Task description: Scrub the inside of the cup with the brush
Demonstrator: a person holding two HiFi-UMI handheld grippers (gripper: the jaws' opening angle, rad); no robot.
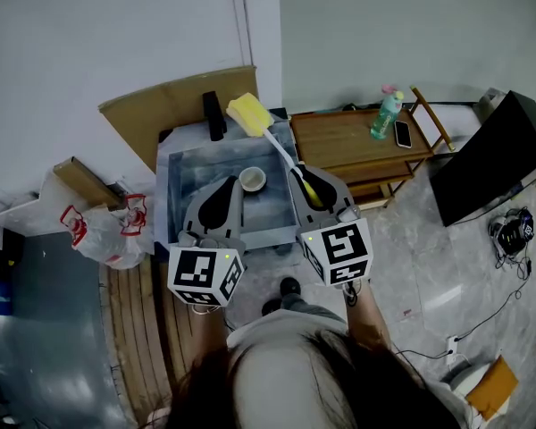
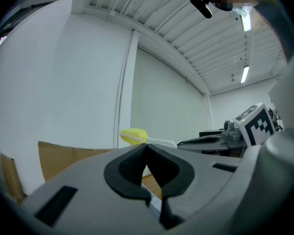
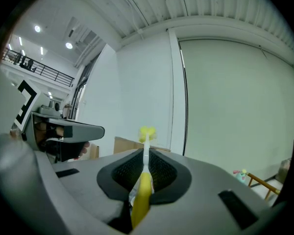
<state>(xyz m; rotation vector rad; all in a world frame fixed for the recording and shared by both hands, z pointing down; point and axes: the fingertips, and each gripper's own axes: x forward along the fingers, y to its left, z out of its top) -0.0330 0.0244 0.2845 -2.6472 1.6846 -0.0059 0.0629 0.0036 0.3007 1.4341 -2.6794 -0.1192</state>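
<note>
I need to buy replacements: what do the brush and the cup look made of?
The brush: yellow foam-like head, matte, on a white stem with a smooth yellow handle, likely plastic. The cup: pale, smooth, perhaps ceramic or plastic; too small to tell.

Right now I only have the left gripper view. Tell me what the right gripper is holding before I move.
Observer: The right gripper is shut on the brush, with its yellow handle between the jaws.
Operator: Locate the cup for me.
Observer: The cup stands upright in the grey tray, just ahead of the left gripper and to the left of the right one.
Operator: Say whether the brush is in it.
Observer: No. The brush head shows beyond the tray's far rim, past the cup.
</note>
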